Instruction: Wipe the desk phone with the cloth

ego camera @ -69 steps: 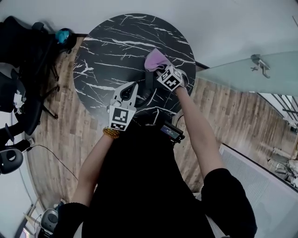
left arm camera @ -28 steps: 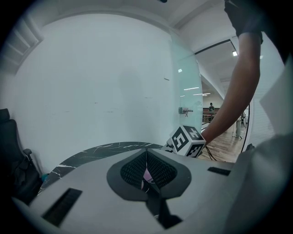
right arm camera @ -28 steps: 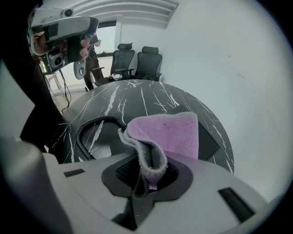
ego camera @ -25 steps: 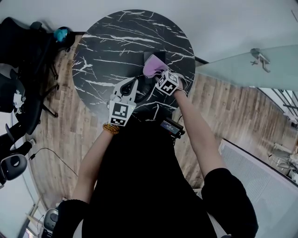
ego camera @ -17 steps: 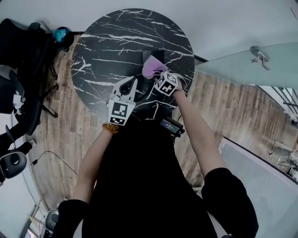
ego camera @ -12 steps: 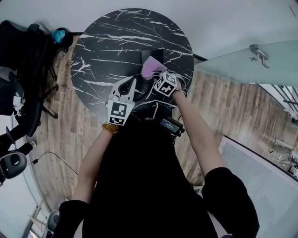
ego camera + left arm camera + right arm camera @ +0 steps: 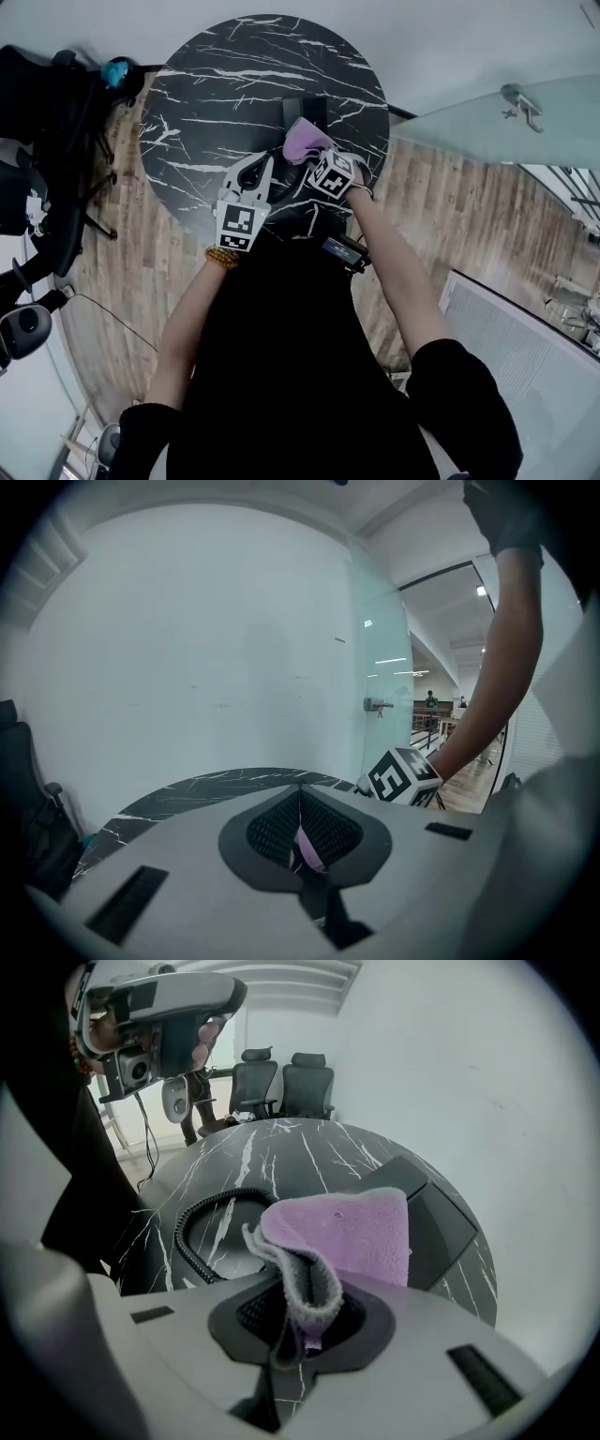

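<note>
Now the right gripper (image 7: 302,1321), jaws clamped on a fold of the pink cloth (image 7: 352,1232), has dragged it toward the person across the desk phone (image 7: 306,109) on the bench (image 7: 216,84), baring the phone's far end. The wiping stroke looks midway. The left gripper (image 7: 300,832) hovers beside, jaws together on nothing.

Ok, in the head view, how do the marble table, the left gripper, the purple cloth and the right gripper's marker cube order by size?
1. Marble table, clearly largest.
2. Left gripper, though it is nearer the camera.
3. Purple cloth and marker cube look alike, so I leave them unranked.
</note>
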Demonstrator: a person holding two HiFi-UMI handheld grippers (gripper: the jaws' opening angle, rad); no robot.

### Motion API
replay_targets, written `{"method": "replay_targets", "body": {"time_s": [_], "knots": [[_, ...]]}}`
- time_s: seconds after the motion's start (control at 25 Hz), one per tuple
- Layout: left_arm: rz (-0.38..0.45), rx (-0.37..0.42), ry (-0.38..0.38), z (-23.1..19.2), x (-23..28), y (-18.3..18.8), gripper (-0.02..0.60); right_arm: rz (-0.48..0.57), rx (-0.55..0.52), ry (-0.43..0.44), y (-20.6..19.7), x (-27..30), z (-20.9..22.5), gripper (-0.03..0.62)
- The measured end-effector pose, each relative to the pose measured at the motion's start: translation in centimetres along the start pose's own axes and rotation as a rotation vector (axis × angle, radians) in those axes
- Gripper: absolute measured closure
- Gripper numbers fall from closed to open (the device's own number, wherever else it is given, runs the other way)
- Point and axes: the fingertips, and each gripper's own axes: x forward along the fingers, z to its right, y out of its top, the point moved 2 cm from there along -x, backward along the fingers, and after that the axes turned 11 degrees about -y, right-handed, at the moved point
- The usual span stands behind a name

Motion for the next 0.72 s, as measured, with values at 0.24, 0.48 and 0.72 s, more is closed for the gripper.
{"method": "replay_targets", "body": {"time_s": [0.24, 0.48, 0.72], "knots": [[-0.004, 0.000, -0.003, 0.0, 0.1, -0.2, 0.568, -0.012, -0.011, 0.012, -0.3, 0.0, -0.5, 0.530], [-0.004, -0.006, 0.001, -0.1, 0.2, -0.3, 0.568, -0.013, 0.050, 0.015, -0.7, -0.1, -1.0, 0.530], [-0.005, -0.009, -0.001, -0.1, 0.2, -0.4, 0.568, -0.017, 0.090, 0.019, -1.0, -0.1, -1.7, 0.531]]}}
